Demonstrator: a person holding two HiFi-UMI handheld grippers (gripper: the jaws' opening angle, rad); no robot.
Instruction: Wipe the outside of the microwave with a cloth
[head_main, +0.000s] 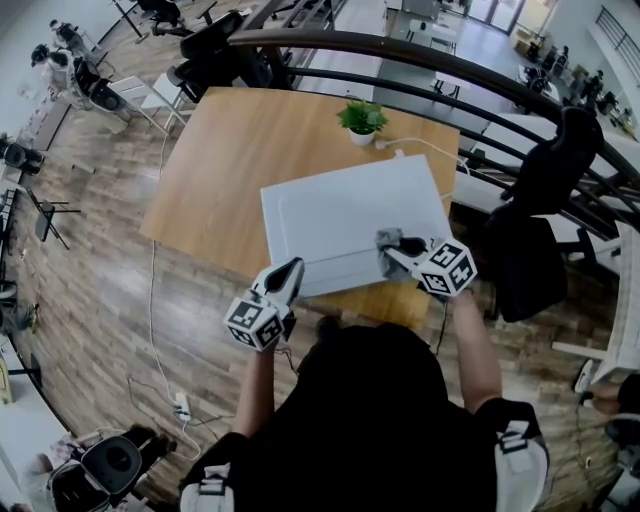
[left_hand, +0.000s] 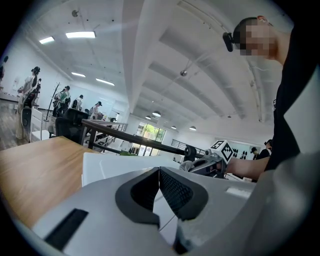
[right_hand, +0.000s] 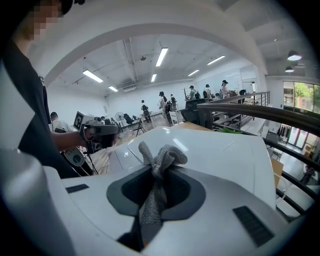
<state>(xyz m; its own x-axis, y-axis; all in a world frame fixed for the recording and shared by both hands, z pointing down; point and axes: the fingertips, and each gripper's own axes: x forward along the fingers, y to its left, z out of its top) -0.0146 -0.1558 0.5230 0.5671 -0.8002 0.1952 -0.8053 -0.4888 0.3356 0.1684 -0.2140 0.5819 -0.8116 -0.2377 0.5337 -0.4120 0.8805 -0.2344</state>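
Over the microwave (head_main: 330, 215) near its edge, right gripper (right_hand: 155, 185) pinches cloth (right_hand: 160, 157); left gripper (left_hand: 159, 182) closed, seemingly empty.

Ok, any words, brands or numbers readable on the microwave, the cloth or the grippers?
No text can be read in any view.
The microwave is plain white, the cloth is unprinted, and the cubes on the left claw and right claw show only square markers, no letters.

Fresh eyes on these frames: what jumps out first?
A big white microwave sits on the wooden table. The right hand-held gripper is shut on a grey cloth at the front right of its top; the left hand-held gripper, shut and empty, sits by the front left corner.
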